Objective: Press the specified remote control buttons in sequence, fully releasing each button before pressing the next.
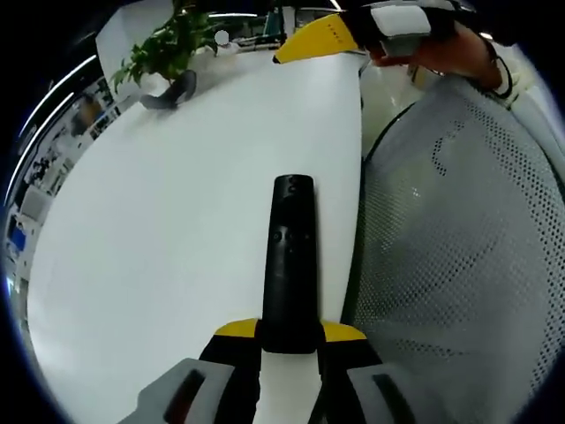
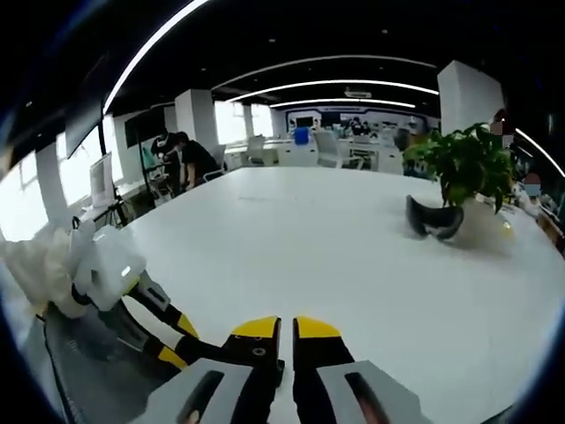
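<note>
The slim black plastic remote control (image 1: 290, 265) sits pinched at its near end between the yellow-tipped jaws of the left tool (image 1: 290, 332), its length running straight away from the camera above the white tabletop (image 1: 159, 247), close to the tabletop's right-hand edge in the left gripper view; a small cluster of buttons shows partway along its top face, and nothing rests on them, so I judge that no press is under way at this instant; whether any button in the sequence has been pressed cannot be told from these pictures, and the pressing looks to lie ahead.

The right tool (image 2: 288, 334) has its yellow tips pressed nearly together with nothing between them, hovering low over the tabletop in the right gripper view; in the left gripper view its yellow tip (image 1: 320, 39) shows far up beyond the remote, well apart from it, so it has a fair reach to cover before touching a button.

Just beside the remote, past the tabletop edge, stands a grey mesh chair back (image 1: 459, 265), which crowds the right side; to the left the tabletop is broad and bare, giving open room; a green potted plant (image 2: 463, 168) and a dark curved object (image 2: 434, 219) beside it sit far off near the far edge.
</note>
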